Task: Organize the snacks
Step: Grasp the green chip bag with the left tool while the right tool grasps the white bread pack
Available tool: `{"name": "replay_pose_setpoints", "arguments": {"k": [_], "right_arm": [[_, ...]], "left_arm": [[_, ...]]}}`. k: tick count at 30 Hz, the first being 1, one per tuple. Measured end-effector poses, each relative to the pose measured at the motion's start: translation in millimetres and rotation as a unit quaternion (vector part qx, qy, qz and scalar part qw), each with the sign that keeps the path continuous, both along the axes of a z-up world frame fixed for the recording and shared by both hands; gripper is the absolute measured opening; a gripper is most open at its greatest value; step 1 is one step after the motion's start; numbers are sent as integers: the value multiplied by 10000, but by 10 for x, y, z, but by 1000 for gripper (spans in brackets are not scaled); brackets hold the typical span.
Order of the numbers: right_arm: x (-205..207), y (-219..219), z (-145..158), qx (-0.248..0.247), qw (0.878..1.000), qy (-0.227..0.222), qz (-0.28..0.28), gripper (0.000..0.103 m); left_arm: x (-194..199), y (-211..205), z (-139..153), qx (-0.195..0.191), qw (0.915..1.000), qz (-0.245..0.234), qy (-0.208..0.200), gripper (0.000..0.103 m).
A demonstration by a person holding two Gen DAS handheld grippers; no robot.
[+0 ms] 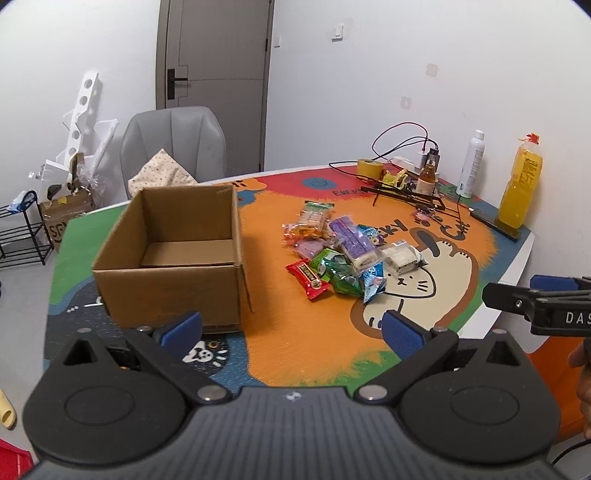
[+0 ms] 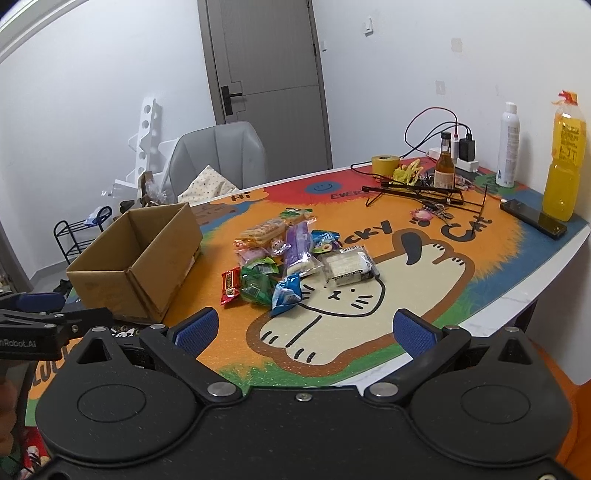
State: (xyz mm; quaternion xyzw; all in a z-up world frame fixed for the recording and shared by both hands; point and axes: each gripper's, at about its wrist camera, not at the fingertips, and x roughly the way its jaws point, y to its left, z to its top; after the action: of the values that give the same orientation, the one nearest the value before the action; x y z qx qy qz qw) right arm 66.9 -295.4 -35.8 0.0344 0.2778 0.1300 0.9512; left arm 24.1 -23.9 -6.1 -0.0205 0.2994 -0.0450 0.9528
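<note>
left wrist view: both hand-held grippers (image 1: 291, 328) (image 2: 306, 328) spread above cat-print table mat (image 1: 317, 332), grey door (image 1: 218, 55) behind.

I see white walls (image 2: 92, 92) on all sides, with a closed grey door (image 2: 267, 55) at the far centre. Wall switches (image 2: 367, 25) sit to the right of it. A grey chair (image 2: 221, 153) holding a dotted cushion (image 2: 210, 184) stands at the far edge of the table (image 2: 517, 291). At far left, I see a white rack (image 2: 146, 144) and a black shelf (image 2: 79, 236) on the grey floor (image 1: 22, 314).
</note>
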Motion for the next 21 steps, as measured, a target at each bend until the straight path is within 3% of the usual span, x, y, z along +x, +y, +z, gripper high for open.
{"name": "replay_pose_setpoints", "arguments": {"k": [21], "right_arm": [[571,-289,-421,257,9992,222,-210,103]], "left_arm": [[647,-336,-286,-343,9992,-221,-19,101]]}}
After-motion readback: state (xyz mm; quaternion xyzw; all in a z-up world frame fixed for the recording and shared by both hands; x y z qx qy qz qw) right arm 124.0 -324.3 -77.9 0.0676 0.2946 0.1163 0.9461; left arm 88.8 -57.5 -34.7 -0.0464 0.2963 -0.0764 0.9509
